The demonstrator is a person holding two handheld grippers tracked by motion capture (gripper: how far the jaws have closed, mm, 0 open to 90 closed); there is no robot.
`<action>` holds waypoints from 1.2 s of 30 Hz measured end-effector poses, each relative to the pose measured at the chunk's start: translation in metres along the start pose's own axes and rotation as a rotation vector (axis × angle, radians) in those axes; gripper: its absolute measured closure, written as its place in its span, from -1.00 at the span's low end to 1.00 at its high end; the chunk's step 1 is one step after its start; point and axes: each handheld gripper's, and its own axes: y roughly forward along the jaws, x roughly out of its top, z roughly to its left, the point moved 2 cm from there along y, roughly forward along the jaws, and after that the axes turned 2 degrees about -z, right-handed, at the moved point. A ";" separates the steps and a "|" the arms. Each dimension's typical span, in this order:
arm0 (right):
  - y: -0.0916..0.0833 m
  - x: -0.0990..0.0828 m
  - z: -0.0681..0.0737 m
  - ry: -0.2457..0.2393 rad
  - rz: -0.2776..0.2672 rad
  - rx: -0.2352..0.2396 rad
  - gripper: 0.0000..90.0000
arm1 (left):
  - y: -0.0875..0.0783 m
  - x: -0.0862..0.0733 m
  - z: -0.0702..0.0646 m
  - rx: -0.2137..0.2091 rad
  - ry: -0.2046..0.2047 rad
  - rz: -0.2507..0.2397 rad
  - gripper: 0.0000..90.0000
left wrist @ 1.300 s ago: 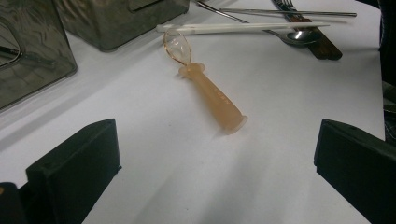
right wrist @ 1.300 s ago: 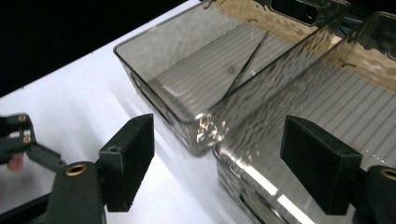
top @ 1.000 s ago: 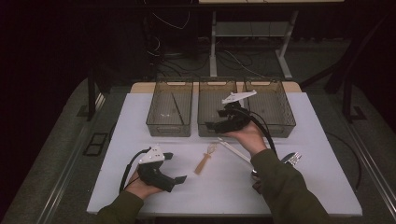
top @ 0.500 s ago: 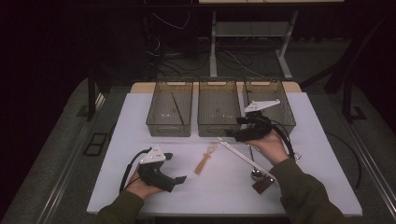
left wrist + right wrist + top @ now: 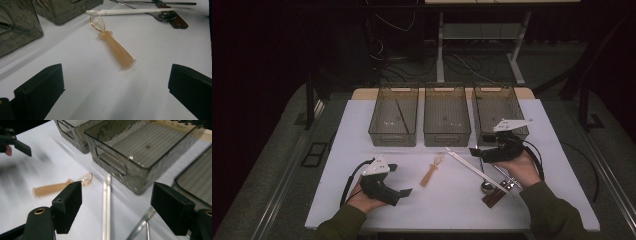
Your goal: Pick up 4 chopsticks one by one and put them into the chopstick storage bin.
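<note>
My left gripper (image 5: 400,179) rests open at the table's front left, jaws wide apart with nothing between them (image 5: 115,95). Just ahead of it lies a translucent orange spoon (image 5: 116,50) (image 5: 432,170). My right gripper (image 5: 475,151) hovers open in front of the right bin (image 5: 497,112) and points left. Its jaws (image 5: 120,207) hold nothing and stand over a pair of white chopsticks (image 5: 107,205) (image 5: 467,165) lying flat on the table. The orange spoon (image 5: 60,186) lies left of those jaws.
Three smoky plastic bins stand in a row at the back: left (image 5: 393,122) with a thin dark stick inside, middle (image 5: 447,120), and right. A metal spoon (image 5: 486,186) and a brown-handled utensil (image 5: 494,196) lie near my right hand.
My right gripper has moved from over the middle bin to the right and toward the table's front. The left gripper has stayed put.
</note>
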 end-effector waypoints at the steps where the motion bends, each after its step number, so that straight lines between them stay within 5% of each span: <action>1: -0.003 -0.002 -0.001 -0.003 0.000 -0.006 -0.45 | 0.000 0.000 0.000 -0.001 -0.002 -0.002 -1.00; 21: -0.061 -0.052 -0.018 0.001 0.031 -0.040 -0.31 | -0.001 0.001 0.000 -0.002 -0.004 -0.006 -1.00; 36: -0.084 -0.094 -0.023 0.009 0.145 -0.054 0.05 | -0.002 0.002 -0.001 -0.004 -0.009 -0.015 -1.00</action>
